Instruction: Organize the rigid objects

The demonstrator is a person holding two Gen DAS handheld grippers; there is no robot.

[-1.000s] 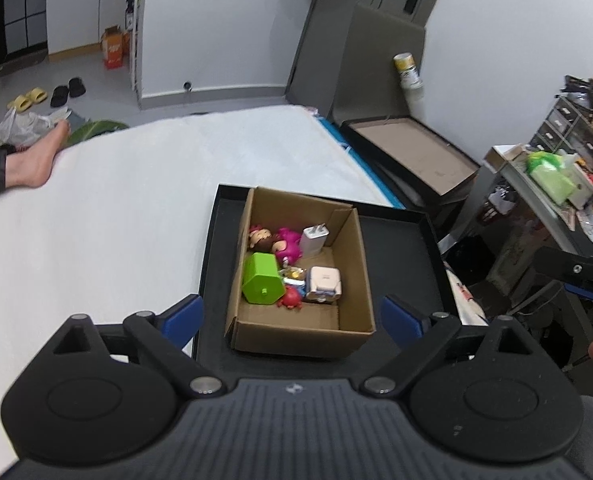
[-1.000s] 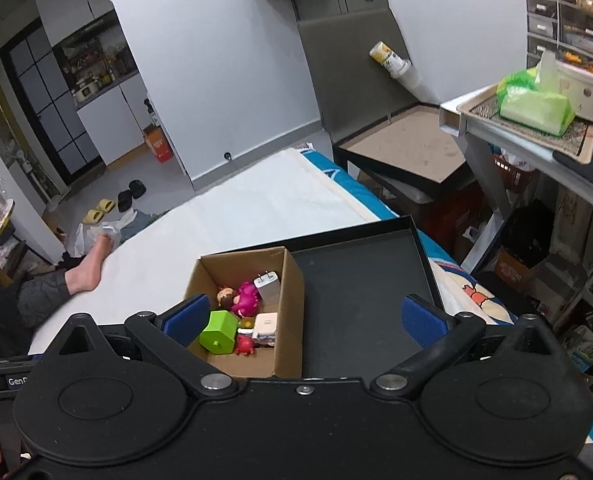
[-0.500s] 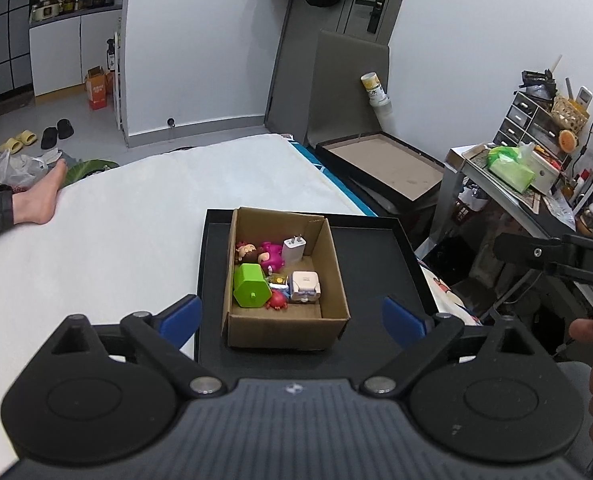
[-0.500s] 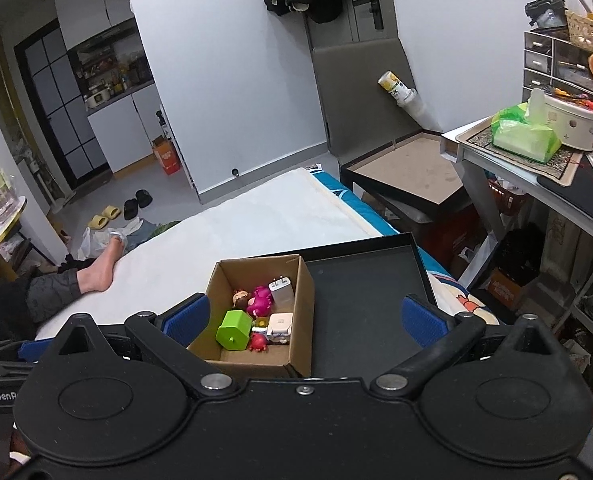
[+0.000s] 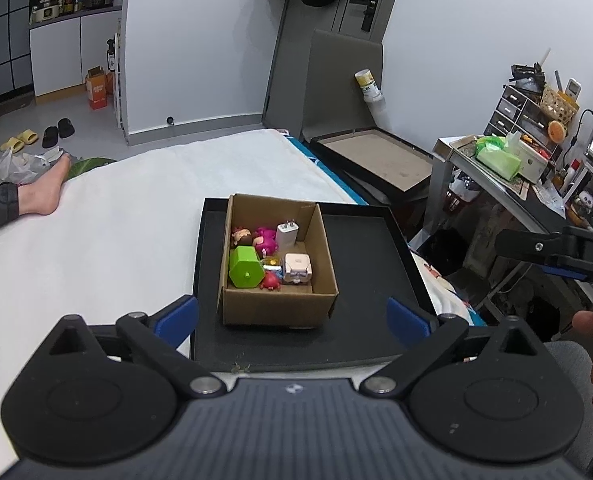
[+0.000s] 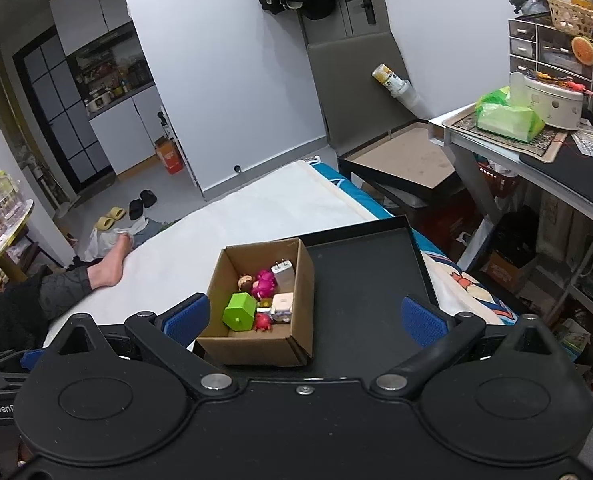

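left gripper [image 5: 292, 316]: fingers wide apart, empty; box [image 5: 278, 304] at 12 o'clock on tray [image 5: 370, 280] | right gripper [image 6: 303, 316]: fingers wide apart, empty; box at 11 o'clock

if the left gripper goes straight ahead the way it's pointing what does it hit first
Probably the cardboard box on the black tray: its near wall sits between the open left gripper's fingers, though depth is unclear.
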